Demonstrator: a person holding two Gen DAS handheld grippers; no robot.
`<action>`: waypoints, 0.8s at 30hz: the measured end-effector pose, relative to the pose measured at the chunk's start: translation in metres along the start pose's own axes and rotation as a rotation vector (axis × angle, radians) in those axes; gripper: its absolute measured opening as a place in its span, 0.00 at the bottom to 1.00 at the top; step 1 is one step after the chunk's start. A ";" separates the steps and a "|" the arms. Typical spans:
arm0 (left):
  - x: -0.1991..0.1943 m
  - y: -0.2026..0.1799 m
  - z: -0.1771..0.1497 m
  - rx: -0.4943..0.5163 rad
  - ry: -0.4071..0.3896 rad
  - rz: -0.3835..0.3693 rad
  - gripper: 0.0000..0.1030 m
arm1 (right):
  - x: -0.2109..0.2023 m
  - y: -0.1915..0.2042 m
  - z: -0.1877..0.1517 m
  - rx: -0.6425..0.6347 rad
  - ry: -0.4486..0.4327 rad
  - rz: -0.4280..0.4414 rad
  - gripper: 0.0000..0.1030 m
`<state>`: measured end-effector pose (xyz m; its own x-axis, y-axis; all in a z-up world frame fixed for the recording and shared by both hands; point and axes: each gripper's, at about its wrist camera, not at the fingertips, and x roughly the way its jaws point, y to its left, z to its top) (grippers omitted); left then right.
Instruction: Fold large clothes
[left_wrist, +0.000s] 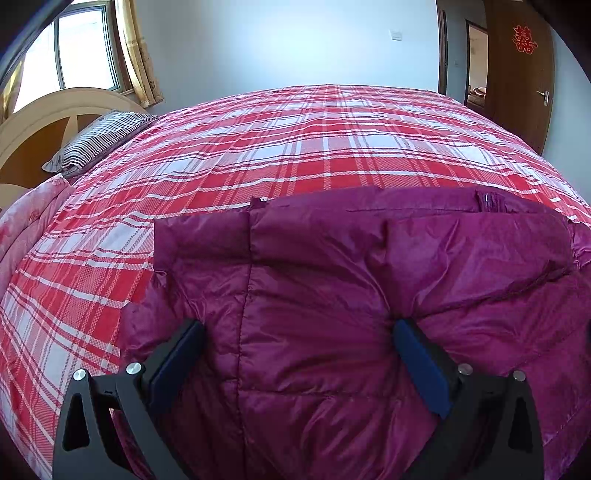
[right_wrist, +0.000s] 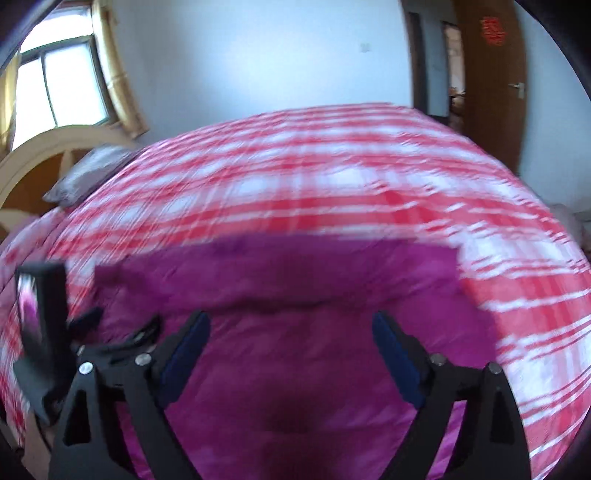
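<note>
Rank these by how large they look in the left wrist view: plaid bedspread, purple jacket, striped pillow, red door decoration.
1. plaid bedspread
2. purple jacket, though it is nearest the camera
3. striped pillow
4. red door decoration

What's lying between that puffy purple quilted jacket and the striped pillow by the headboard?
Only bare red-and-white plaid bedsheet separates the purple quilted jacket from the striped pillow; the left wrist view shows it clearly.

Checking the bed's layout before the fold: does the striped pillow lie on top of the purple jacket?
No, the striped pillow lies by the headboard, far from the purple jacket at the near edge.
</note>
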<state>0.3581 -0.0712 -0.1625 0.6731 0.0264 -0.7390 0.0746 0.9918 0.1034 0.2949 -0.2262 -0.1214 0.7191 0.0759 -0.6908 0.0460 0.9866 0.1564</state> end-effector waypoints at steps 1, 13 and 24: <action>0.000 0.000 0.000 0.000 0.001 0.000 0.99 | 0.004 0.005 -0.006 -0.012 0.008 -0.002 0.89; 0.000 0.005 0.001 -0.017 0.027 -0.042 0.99 | 0.044 0.012 -0.025 -0.070 0.097 -0.055 0.94; 0.004 0.009 0.003 -0.038 0.045 -0.078 0.99 | 0.049 0.015 -0.028 -0.090 0.102 -0.086 0.95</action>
<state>0.3637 -0.0625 -0.1630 0.6323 -0.0463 -0.7733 0.0968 0.9951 0.0195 0.3117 -0.2032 -0.1722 0.6406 0.0006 -0.7678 0.0387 0.9987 0.0331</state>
